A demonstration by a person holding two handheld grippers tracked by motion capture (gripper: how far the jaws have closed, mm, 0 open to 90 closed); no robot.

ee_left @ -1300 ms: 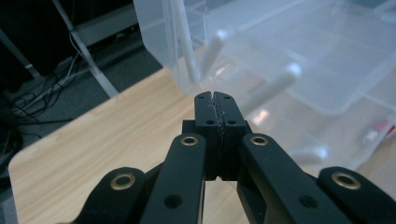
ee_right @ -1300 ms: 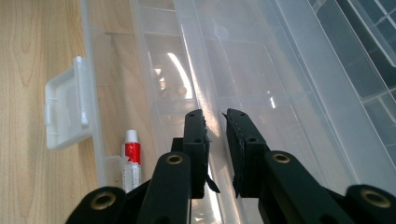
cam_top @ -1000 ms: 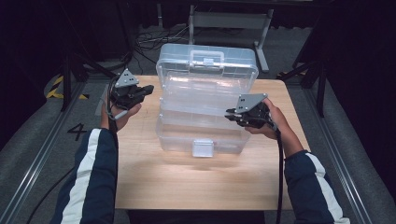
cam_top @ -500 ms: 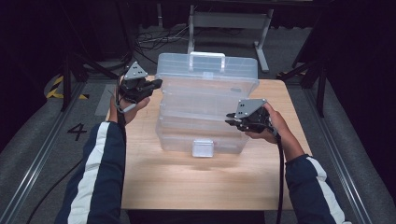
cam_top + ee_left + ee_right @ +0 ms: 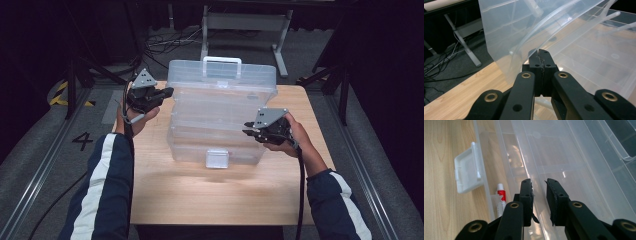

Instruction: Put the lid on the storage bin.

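Left tongs (image 5: 167,92) pressed together beside the clear box's (image 5: 220,117) raised lid (image 5: 222,80), right tongs (image 5: 248,129) slightly spread over its edge.

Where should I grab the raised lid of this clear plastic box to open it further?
Grip the lid by its left side edge, coming from the table's left: it stands tilted up there, thin enough for the jaws, beside the left gripper.
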